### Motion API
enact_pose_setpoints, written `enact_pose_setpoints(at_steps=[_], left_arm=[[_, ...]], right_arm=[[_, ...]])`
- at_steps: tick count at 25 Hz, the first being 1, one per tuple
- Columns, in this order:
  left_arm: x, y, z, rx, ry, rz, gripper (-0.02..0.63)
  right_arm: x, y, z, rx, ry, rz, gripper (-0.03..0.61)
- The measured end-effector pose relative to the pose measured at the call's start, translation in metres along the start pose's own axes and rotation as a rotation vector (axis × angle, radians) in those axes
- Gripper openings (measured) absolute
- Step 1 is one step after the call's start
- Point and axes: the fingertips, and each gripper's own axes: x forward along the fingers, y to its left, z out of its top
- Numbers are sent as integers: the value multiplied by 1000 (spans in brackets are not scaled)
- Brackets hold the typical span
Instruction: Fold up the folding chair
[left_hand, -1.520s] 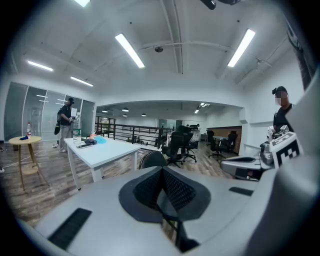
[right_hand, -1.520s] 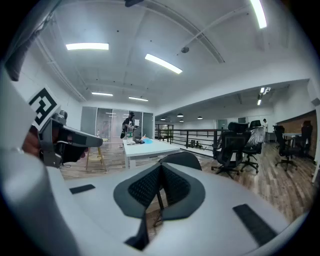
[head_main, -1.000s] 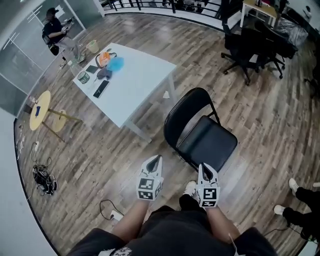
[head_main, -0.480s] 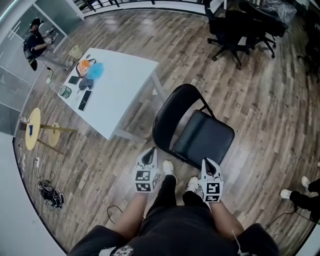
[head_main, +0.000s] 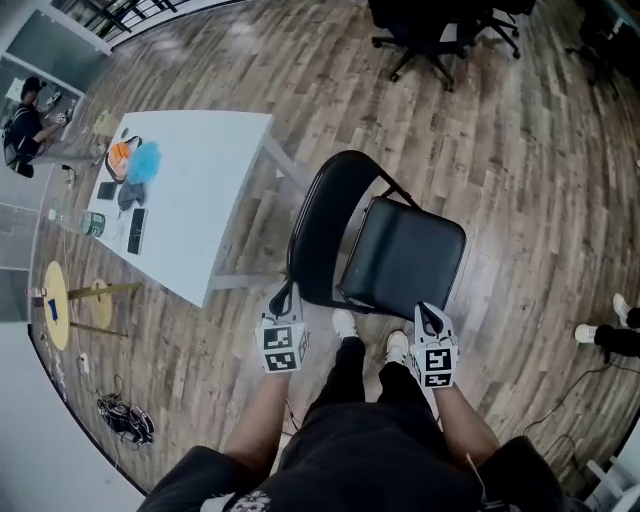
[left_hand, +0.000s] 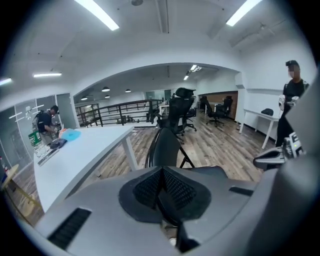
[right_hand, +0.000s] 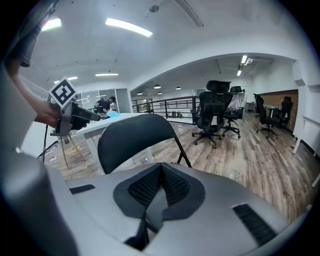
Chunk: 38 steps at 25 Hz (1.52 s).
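Observation:
A black folding chair stands unfolded on the wood floor, its backrest (head_main: 322, 225) to the left and its seat (head_main: 405, 258) to the right. My left gripper (head_main: 286, 293) is shut and empty, just short of the backrest's near lower edge. My right gripper (head_main: 428, 314) is also shut and empty, close to the seat's near corner. In the left gripper view the shut jaws (left_hand: 161, 174) point at the backrest (left_hand: 165, 146), seen edge-on. In the right gripper view the shut jaws (right_hand: 161, 171) point at the backrest's broad face (right_hand: 131, 139). Neither gripper touches the chair.
A white table (head_main: 205, 215) stands left of the chair, with small items at its far end. Black office chairs (head_main: 430, 25) stand farther off. A yellow stool (head_main: 52, 300) and cables (head_main: 125, 420) are at the left. Another person's shoes (head_main: 600, 335) show at the right edge.
Both grippers have moved down and forward, now close to the chair's near side. The left gripper has drifted apart from the right one.

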Motion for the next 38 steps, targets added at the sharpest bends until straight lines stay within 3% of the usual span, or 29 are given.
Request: enact_pose_setpoints(at_steps=[5,6,8,10,16,22,26,31,38], left_arm=[[28,6,-1,24,20,-19,7],[33,4,-1,21,24,-36,34],[43,3,-4,30,49,-57,168],[52,5,-8,47,81,-57,209],[80,8,-20,52,134,-82,274],[99,3,-34,61,182,-125,281],[109,1,-46,85,192,-151,281],[119,-8,-54,96,190,-183,282],[137,-11,-62,-28,227,-237,282]], right_arm=[[16,-24,-37,108,56,-49,14],[19,-30,-47,140,70,-54,15],[24,-39,-71,205,110,-59,15],[28,-48,-97,261,154,-64,19],[39,-77,-178,408,240,-67,167],[60,-97,-258,565,325,-78,266],[77,-113,-298,654,347,-92,293],[97,-125,-337,795,333,0,308],[125,-122,-378,964,338,112,350]])
